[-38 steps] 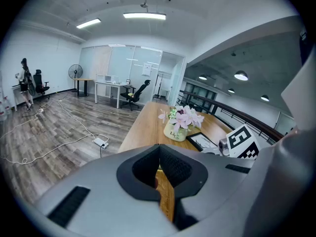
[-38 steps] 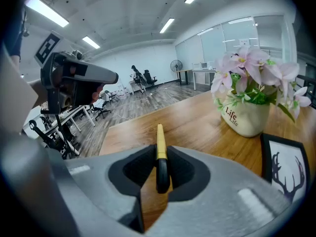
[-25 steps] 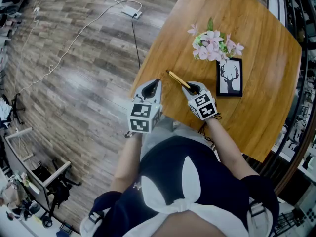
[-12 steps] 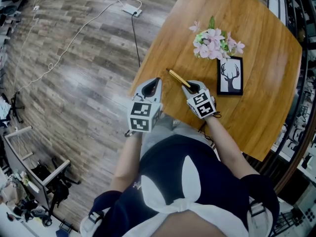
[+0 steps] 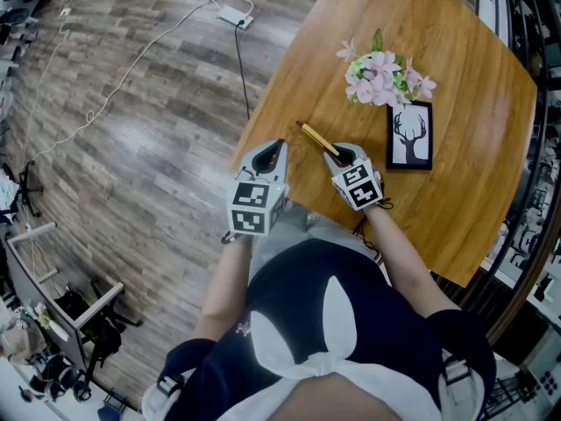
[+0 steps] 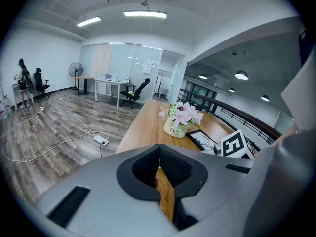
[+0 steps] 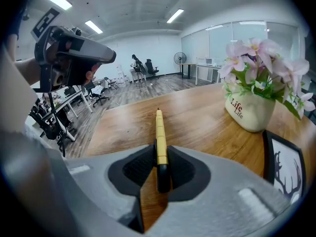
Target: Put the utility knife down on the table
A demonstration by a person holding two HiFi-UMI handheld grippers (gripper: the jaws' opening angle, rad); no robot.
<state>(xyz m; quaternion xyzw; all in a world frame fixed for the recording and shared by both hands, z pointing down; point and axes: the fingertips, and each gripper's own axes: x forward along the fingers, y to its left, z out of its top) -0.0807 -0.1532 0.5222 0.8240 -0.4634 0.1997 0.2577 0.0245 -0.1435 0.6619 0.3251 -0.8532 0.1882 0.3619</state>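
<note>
Placement is not complete. The right hand-held gripper [image 7: 161, 152] is clamped on the rear end of the utility knife [image 7: 159, 127], low over the bench [image 7: 197, 117]; contact cannot be confirmed. Lowering and release are outstanding. The knife's long axis runs straight out from the jaws, tip toward the bench's far-left edge. The left hand-held gripper [image 6: 159, 148] is closed and empty.

The utility knife [image 7: 159, 125] is a slim, straight tool with a yellow body marked by fine cross-lines along its length and a rounded black rear end. It is clamped near that black end between the jaws of the right gripper [image 5: 341, 155], its yellow length running straight ahead out of them. It is over the near left part of the wooden table [image 7: 207, 120], tip aimed toward the table's left edge; whether it touches the wood cannot be told.
</note>
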